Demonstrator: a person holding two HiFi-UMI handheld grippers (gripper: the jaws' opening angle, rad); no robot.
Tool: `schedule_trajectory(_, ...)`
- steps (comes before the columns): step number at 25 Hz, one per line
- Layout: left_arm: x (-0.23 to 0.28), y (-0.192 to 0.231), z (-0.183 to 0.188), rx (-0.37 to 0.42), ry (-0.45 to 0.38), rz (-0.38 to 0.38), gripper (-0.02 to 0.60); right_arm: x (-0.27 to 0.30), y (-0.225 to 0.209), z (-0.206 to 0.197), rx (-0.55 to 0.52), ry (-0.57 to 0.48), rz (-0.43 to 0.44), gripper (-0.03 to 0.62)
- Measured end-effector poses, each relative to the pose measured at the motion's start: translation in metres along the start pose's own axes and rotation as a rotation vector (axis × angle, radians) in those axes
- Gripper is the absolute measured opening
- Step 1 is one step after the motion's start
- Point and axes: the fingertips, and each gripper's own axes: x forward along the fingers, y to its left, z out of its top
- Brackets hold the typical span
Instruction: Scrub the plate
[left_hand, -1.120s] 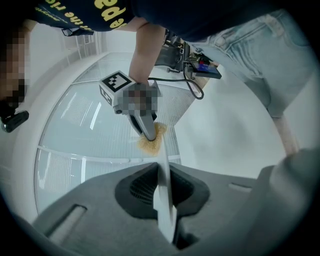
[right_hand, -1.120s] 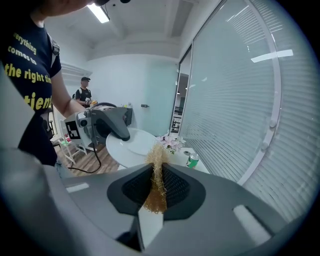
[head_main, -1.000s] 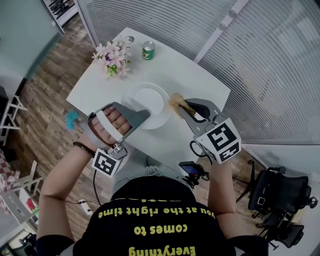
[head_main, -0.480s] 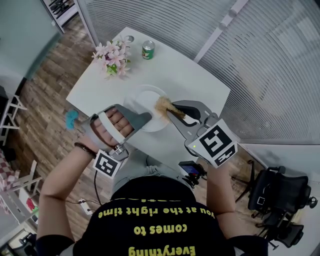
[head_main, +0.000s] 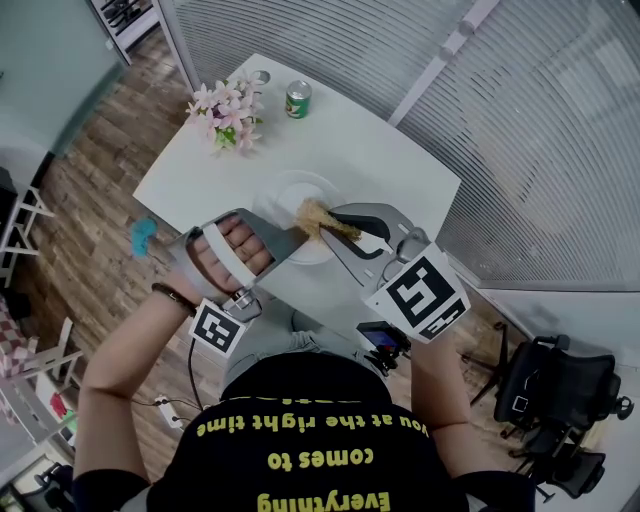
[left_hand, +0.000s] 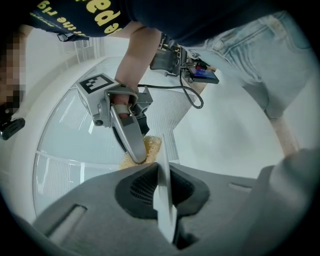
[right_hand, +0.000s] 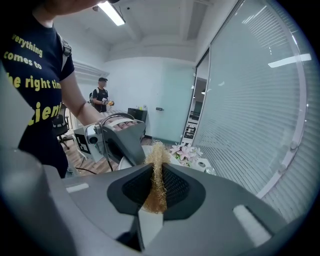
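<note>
Plate (head_main: 286, 194) is pinched by its near rim between the fingers of my left gripper (left_hand: 163, 181), while my right gripper (right_hand: 156, 186) squeezes a tan scrubber (right_hand: 157, 159) whose tuft pokes past its fingertips over the plate.

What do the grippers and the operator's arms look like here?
Left gripper and right gripper: grey moulded shells, dark ribbed pads, each with a white marker cube of black squares. Black cable off the left. Operator: black short-sleeved T-shirt with yellow lettering, dark wristband.

The scrubber (head_main: 316, 214) is rough and fibrous, the white plate (head_main: 285, 195) smooth and glossy, the table (head_main: 370, 150) matt.
</note>
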Motion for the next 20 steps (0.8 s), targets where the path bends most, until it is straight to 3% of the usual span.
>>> schedule_trajectory(9, -0.003, -0.001, 0.007, 0.013, -0.017, -0.004, 0.020, 0.001, -0.006, -0.020, -0.083, 0.120, -0.048, 0.051)
schedule_trajectory(20, -0.006, 0.001, 0.025, 0.030, -0.064, -0.005, 0.020, -0.007, -0.033, -0.049, -0.037, 0.169, -0.119, 0.051)
